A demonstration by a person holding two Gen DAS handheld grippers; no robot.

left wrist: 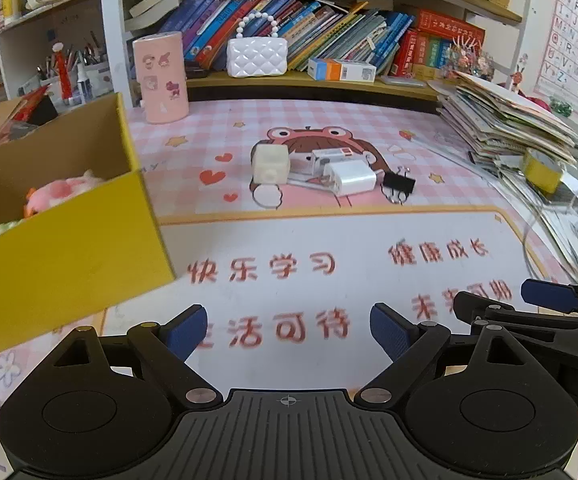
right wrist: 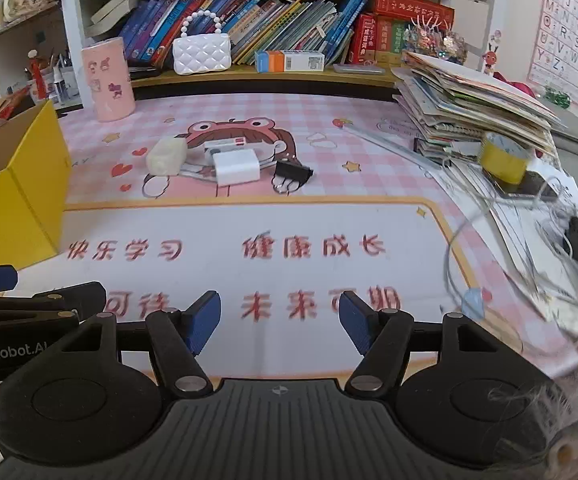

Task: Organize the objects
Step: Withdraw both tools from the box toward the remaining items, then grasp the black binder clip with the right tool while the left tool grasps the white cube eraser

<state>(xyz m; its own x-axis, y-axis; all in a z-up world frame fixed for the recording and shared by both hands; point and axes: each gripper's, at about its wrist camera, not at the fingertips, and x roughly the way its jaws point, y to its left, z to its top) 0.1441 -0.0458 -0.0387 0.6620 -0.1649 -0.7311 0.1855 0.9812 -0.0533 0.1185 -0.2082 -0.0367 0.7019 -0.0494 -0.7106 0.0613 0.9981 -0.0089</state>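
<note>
On the pink desk mat lie a cream cube point(left wrist: 269, 163) point(right wrist: 167, 156), a white charger point(left wrist: 352, 178) point(right wrist: 236, 167), a small white box point(left wrist: 331, 157) point(right wrist: 225, 146) behind it, and a black binder clip point(left wrist: 398, 185) point(right wrist: 293, 171). An open yellow box point(left wrist: 61, 240) point(right wrist: 21, 200) stands at the left with a pink plush toy point(left wrist: 65, 192) inside. My left gripper point(left wrist: 289, 330) is open and empty, low over the mat's near part. My right gripper point(right wrist: 280, 322) is open and empty beside it, also seen in the left wrist view point(left wrist: 505, 304).
A pink cylinder point(left wrist: 161, 77) stands at the back left. A shelf of books with a white purse point(left wrist: 257, 56) runs along the back. A paper stack point(left wrist: 505, 120), yellow tape roll point(right wrist: 505, 158) and loose cables point(right wrist: 529, 248) crowd the right side.
</note>
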